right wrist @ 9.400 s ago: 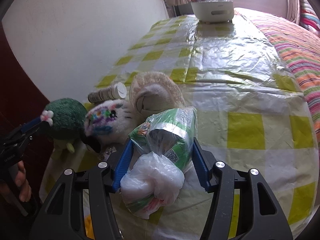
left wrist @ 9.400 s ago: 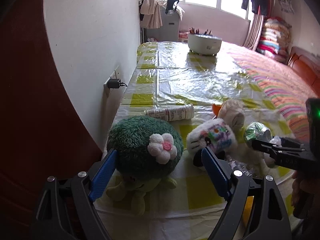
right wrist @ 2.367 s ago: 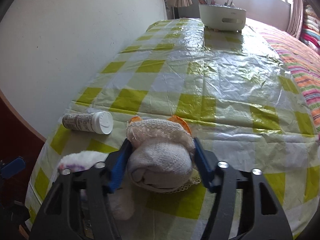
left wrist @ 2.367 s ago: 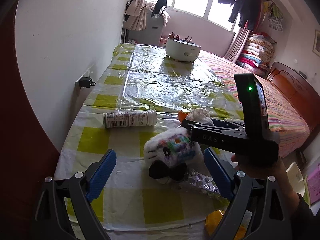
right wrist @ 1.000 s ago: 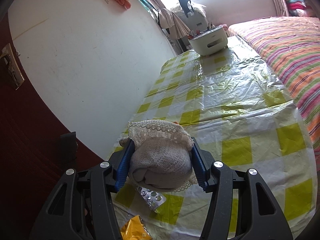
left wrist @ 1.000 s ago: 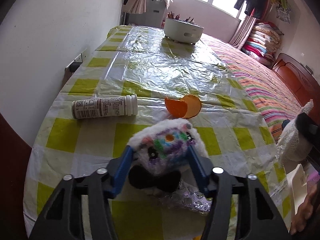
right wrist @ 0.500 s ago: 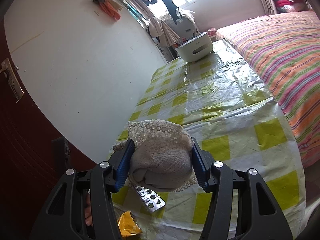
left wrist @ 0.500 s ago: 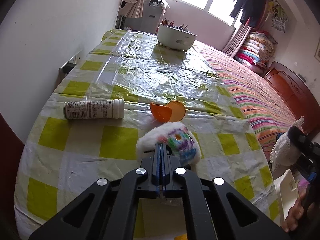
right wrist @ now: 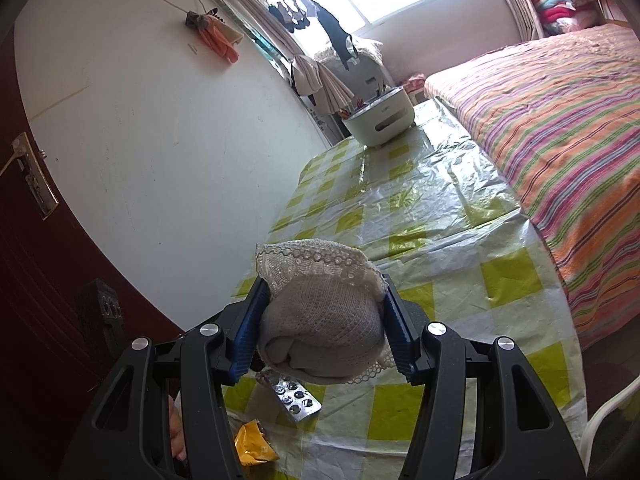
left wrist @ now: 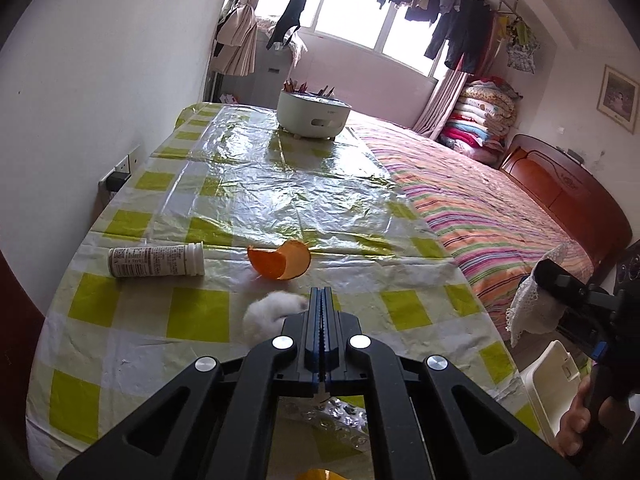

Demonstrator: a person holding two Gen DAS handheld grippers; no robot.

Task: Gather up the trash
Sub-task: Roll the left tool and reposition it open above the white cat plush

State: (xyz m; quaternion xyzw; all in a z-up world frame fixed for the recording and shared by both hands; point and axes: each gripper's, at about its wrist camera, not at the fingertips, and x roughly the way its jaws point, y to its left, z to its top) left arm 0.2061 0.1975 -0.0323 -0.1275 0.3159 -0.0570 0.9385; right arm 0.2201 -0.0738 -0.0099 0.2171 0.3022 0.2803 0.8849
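Left tongs (left wrist: 321, 300) are clamped fully together, blue pads touching, with a bit of the white fuzzy plush (left wrist: 272, 314) poking out just left of the tips. Can't tell if any of it is actually pinched. Beyond them on the checkered counter (left wrist: 200, 312) sit an orange peel (left wrist: 280, 261) and, further left, a pill bottle (left wrist: 156, 260) lying on its side. Right tongs (right wrist: 322, 328) are part open and squeezing a rolled grey sock with lace trim (right wrist: 320, 320), held up off the counter near its right edge. Under it lie a blister pack (right wrist: 297, 396) and a yellow wrapper (right wrist: 253, 442) at the near edge.
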